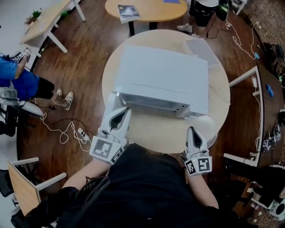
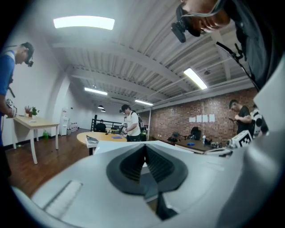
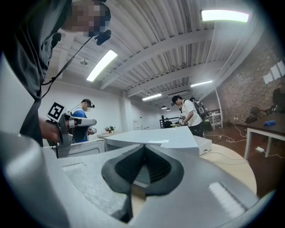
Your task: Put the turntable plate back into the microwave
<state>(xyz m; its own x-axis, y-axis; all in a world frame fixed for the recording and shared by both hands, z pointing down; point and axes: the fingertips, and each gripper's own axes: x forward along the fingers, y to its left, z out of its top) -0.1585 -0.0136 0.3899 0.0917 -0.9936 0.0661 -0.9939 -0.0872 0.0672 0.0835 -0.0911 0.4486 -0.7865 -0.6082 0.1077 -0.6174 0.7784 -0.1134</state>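
Plate [image 1: 213, 128]: we read it as a clear round disc lying flat at the table's [image 1: 156, 133] near right edge, just right of the right gripper [image 1: 193, 132]. Only its pale rim shows; the rest is too faint to detail. It sits outside the microwave [image 1: 160, 75] and in neither claw.

Microwave: white, mid-table, front toward us. Its door [image 1: 110, 104] looks swung open at the front left corner. The left gripper [image 1: 124, 112] has its tips just beside the door; we can't confirm contact.

Claws: both are pinched fully together, pads meeting, with nothing between them in either gripper view. Each carries a marker cube [image 1: 107, 149] with black-and-white square codes, the only print we can make out.

Surface: round, light wood. A white box [image 1: 201, 48] sits at the far right edge, behind the microwave.

Room:
- Dark wood floor [image 1: 89, 67].
- A second table [image 1: 151, 9] beyond ours, with a book [image 1: 128, 12] on it.
- A desk [image 1: 44, 22] at far left with a small plant [image 1: 33, 15].
- A power strip [image 1: 83, 134] and loose cable on the floor left of our table.
- A person in blue [image 1: 18, 82] at left, and another person [image 1: 202, 11] standing by the second table.

Left gripper view: brick wall [image 2: 196, 111] with white sheets [image 2: 201, 119], print too small to read. Strip lights [image 2: 83, 22] run along a white ribbed ceiling.
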